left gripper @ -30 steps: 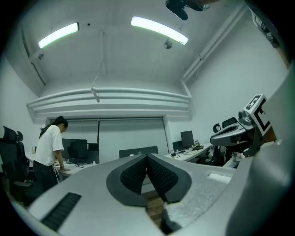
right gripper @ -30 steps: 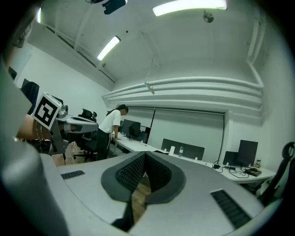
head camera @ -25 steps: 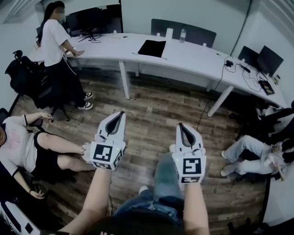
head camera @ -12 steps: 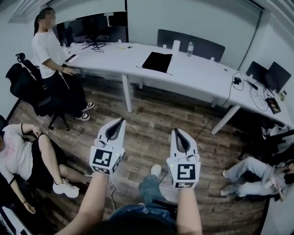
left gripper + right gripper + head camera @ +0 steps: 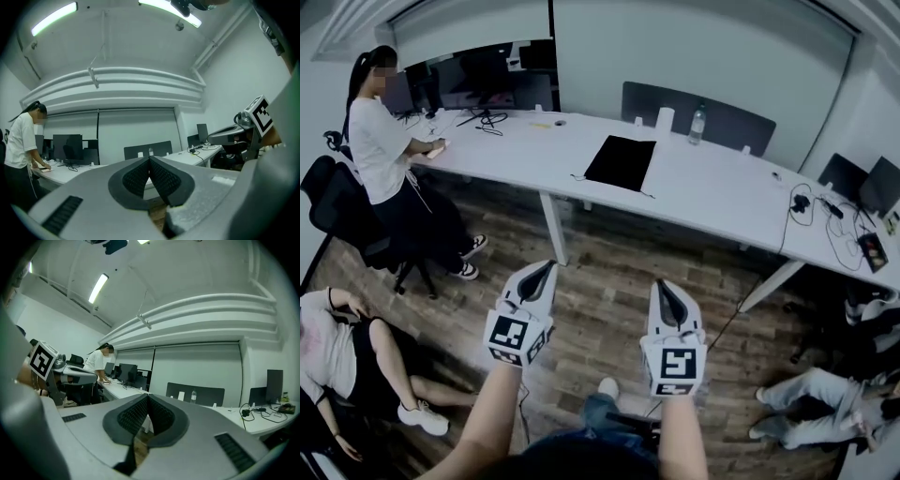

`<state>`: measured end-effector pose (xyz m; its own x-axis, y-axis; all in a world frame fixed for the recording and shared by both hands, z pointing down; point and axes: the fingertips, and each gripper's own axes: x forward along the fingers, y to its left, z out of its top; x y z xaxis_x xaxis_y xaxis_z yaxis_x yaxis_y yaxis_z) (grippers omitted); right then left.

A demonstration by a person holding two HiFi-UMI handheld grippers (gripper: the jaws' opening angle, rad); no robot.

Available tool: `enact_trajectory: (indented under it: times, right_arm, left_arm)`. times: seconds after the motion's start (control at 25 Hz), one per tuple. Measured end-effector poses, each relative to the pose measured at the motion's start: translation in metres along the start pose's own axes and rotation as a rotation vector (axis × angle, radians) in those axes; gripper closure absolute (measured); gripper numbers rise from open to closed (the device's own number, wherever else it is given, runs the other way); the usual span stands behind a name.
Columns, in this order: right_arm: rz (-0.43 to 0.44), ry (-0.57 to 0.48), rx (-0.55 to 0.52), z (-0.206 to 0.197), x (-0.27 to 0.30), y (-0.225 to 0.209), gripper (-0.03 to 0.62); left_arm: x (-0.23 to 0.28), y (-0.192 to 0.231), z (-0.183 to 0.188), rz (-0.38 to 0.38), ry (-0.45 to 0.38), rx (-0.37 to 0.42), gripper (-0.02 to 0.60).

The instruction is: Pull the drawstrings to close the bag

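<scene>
Both tools are carried level at waist height over the wooden floor (image 5: 600, 253), pointing towards the long white table (image 5: 722, 202). I judge this a carrying posture, not a working one, as nothing lies within reach of either.

Left gripper (image 5: 547, 267): jaws pressed together, ribbed pads meeting at the tip, nothing between them. Right gripper (image 5: 662, 285): the same, closed and empty. Each gripper's own view confirms it, with table and wall beyond the joined pads.

The likely bag is the flat black item (image 5: 620, 162) lying on the table top, well apart from both tools, near the table's front edge. Thin cords appear to trail from its near corners; whether these are the drawstrings is too small to settle. Its mouth and which end opens can't be made out.

A bottle (image 5: 697, 124) and a white cylinder (image 5: 666, 119) stand behind it. A standing person (image 5: 380, 141) works at the table's left end; seated people are cut off at both edges of the head view. The holder's hands are hidden behind the marker cubes.
</scene>
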<state>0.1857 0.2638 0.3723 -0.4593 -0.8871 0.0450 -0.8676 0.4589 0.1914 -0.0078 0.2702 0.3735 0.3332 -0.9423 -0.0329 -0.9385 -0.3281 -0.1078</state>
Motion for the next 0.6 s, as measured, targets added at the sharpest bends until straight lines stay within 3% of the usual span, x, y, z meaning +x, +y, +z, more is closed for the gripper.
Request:
enact_trajectory:
  times: [0.28, 0.6]
  right_arm:
    - [0.006, 0.036, -0.004, -0.012, 0.094, -0.042, 0.599]
    - [0.005, 0.057, -0.02, -0.013, 0.182, -0.063, 0.599]
  left_arm:
    - [0.097, 0.045, -0.022, -0.003, 0.017, -0.03, 0.584]
    - [0.169, 0.108, -0.038, 0.014, 0.031, -0.037, 0.584]
